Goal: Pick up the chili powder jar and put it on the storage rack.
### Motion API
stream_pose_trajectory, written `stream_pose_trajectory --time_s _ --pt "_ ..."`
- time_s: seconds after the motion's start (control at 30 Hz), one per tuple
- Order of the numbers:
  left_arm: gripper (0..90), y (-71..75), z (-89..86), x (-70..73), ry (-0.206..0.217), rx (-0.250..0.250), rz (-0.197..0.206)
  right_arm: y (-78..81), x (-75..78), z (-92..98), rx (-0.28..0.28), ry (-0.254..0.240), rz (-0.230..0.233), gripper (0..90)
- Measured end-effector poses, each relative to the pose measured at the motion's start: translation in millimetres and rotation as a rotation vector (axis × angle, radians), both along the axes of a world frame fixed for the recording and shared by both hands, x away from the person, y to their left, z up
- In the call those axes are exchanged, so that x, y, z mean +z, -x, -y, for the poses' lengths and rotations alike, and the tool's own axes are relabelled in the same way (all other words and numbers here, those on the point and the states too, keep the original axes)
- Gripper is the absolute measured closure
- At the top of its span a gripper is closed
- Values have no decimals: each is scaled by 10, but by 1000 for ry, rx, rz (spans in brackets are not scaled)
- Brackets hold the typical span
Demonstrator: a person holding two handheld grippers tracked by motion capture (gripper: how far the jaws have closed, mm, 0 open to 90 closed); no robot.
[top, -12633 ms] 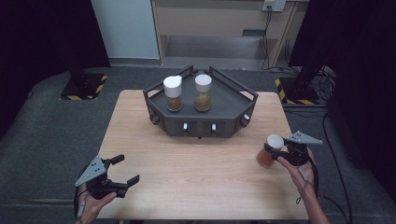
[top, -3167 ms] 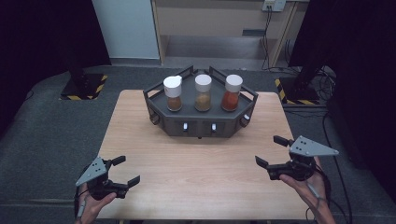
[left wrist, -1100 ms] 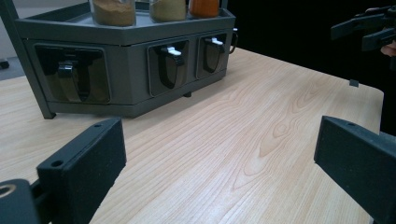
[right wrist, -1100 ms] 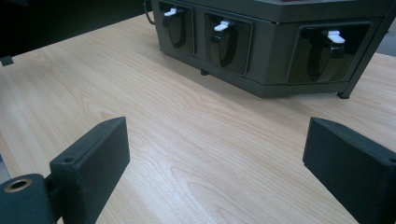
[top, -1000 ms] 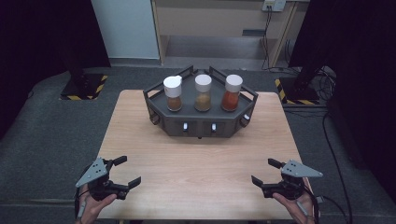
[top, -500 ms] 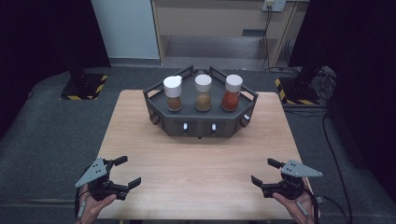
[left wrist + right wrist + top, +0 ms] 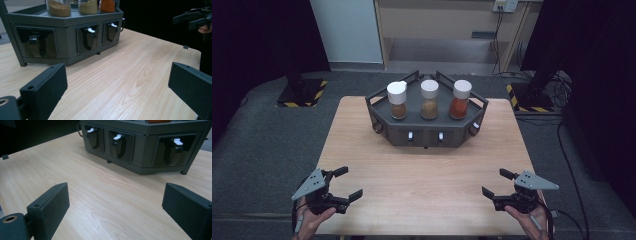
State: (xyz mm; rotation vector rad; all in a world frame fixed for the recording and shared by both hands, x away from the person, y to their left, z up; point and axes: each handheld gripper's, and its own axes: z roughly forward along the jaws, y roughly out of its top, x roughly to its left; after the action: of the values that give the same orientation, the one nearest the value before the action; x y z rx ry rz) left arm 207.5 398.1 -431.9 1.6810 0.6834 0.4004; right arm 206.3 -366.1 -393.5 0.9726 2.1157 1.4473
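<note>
Orange jar [image 7: 461, 99] now on rack [image 7: 379, 102], right tool [image 7: 502, 185] spread, empty, well apart.

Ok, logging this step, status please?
Left gripper open, right gripper open, both empty. Three jars in rack, red jar rightmost. Table between clear.

A light wooden table [image 7: 427, 170] stands on grey carpet [image 7: 267, 145]. Behind it are a pale blue panel [image 7: 346, 30], a beige wall unit [image 7: 437, 20] and black curtains [image 7: 257, 35]. Two black stand bases edged with yellow-black tape [image 7: 302, 92] sit on the floor.
</note>
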Motion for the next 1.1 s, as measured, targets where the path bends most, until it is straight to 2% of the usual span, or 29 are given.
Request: stream_pose_trajectory --time_s 0.57,1.1 --pt "13 -9 -13 -7 5 -9 7 17 -29 40 -11 -23 19 79" --pt "14 -16 -9 -2 -2 -15 8 -1 -38 67 5 -37 10 79"
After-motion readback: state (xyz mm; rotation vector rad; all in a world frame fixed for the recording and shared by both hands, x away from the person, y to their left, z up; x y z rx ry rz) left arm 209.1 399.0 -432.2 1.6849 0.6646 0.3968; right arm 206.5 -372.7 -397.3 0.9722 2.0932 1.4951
